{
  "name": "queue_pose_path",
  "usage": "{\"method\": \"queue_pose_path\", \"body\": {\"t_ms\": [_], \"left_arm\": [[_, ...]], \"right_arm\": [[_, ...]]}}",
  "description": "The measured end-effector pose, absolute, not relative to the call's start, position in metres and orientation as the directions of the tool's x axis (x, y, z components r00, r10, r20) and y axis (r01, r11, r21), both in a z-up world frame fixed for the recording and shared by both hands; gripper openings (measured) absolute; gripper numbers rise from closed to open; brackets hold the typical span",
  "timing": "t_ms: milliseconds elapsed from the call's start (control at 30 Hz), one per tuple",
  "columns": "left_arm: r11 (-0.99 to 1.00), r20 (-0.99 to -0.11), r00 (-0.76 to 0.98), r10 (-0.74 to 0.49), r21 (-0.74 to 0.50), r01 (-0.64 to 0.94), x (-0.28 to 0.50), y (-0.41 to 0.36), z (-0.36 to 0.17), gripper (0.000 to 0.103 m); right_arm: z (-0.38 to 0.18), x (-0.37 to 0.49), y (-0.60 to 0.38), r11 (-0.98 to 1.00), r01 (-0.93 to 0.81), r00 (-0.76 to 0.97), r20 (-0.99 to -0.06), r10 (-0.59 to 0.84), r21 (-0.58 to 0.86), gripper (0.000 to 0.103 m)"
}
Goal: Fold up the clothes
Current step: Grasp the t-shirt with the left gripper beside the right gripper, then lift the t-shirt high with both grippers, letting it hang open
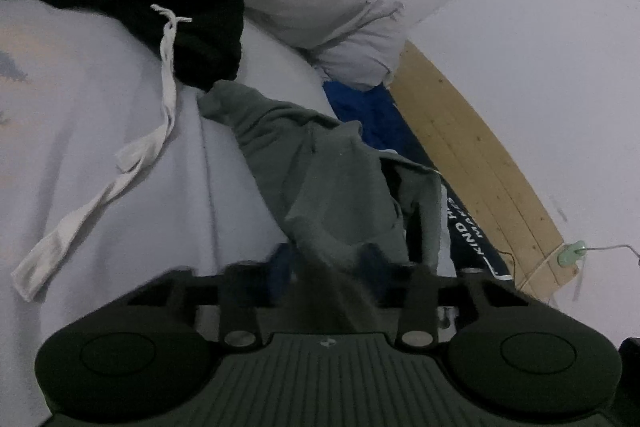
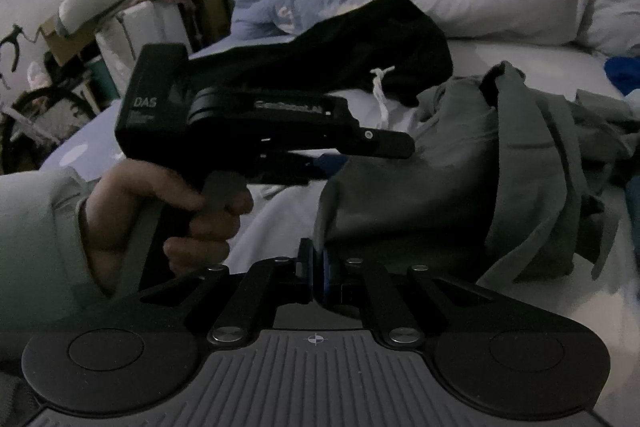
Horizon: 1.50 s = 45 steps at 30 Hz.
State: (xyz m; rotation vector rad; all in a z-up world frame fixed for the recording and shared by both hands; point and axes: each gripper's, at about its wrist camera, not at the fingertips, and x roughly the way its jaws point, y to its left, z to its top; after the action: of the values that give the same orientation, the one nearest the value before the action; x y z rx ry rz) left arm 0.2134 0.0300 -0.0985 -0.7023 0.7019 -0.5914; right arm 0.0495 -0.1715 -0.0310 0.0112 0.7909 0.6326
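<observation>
The left claw [image 2: 332,155] is a matt black pistol-shaped tool with white "DAS" lettering at its 9 o'clock end and a small silver screw. The right claw [image 2: 318,267] has blue pads, black link arms, silver rivets and a ribbed grey deck. A pale green sleeve [image 2: 36,235] covers the wrist.

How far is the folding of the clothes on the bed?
Nothing looks folded yet. In hand: both claws, left and right, are shut on the crumpled grey-green garment. Left: the black drawstring garment and the blue clothes lie unfolded.
</observation>
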Motion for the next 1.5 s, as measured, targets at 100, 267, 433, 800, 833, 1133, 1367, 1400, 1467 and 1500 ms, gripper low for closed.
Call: {"method": "queue_pose_path", "body": {"t_ms": [100, 267, 433, 800, 833, 1133, 1367, 1400, 1467, 1500], "left_arm": [[0.64, -0.354, 0.655, -0.668, -0.723, 0.261, 0.207, 0.029, -0.092, 0.01], [0.646, -0.252, 0.722, -0.644, -0.684, 0.338, 0.189, 0.037, -0.074, 0.01], [0.639, -0.145, 0.765, -0.627, -0.657, 0.4, 0.169, 0.052, -0.059, 0.009], [0.658, -0.253, 0.923, -0.291, -0.753, 0.001, 0.127, 0.14, -0.084, 0.009], [0.682, -0.305, 0.914, -0.269, -0.73, -0.043, 0.124, 0.142, -0.087, 0.009], [0.753, -0.446, 0.839, -0.311, -0.654, -0.069, 0.125, 0.155, -0.101, 0.009], [0.787, -0.438, 0.844, -0.309, -0.616, -0.031, 0.128, 0.151, -0.098, 0.009], [0.789, -0.438, 0.843, -0.311, -0.614, -0.029, 0.128, 0.152, -0.098, 0.009], [0.79, -0.439, 0.842, -0.313, -0.613, -0.026, 0.128, 0.152, -0.098, 0.009], [0.789, -0.439, 0.841, -0.315, -0.614, -0.026, 0.129, 0.152, -0.099, 0.009]], "right_arm": [[-0.03, 0.046, -0.172, 0.826, -0.524, 0.537, -0.671, 0.511, 0.21, 0.007], [-0.008, 0.041, -0.18, 0.843, -0.518, 0.583, -0.662, 0.471, 0.144, 0.015], [0.034, 0.048, -0.205, 0.873, -0.476, 0.677, -0.589, 0.442, 0.108, 0.056], [0.061, 0.116, -0.231, 0.899, -0.438, 0.773, -0.504, 0.385, 0.014, 0.058], [0.059, 0.124, -0.224, 0.89, -0.455, 0.766, -0.506, 0.396, 0.007, 0.058], [0.026, 0.189, -0.131, 0.663, -0.719, 0.618, -0.628, 0.473, -0.209, 0.056], [-0.007, 0.204, -0.087, 0.341, -0.819, 0.568, -0.737, 0.367, -0.462, 0.051], [-0.013, 0.202, -0.081, 0.284, -0.82, 0.571, -0.743, 0.348, -0.497, 0.051], [-0.025, 0.201, -0.07, 0.184, -0.818, 0.573, -0.75, 0.33, -0.544, 0.051], [-0.031, 0.201, -0.066, 0.147, -0.817, 0.572, -0.75, 0.332, -0.558, 0.051]]}}
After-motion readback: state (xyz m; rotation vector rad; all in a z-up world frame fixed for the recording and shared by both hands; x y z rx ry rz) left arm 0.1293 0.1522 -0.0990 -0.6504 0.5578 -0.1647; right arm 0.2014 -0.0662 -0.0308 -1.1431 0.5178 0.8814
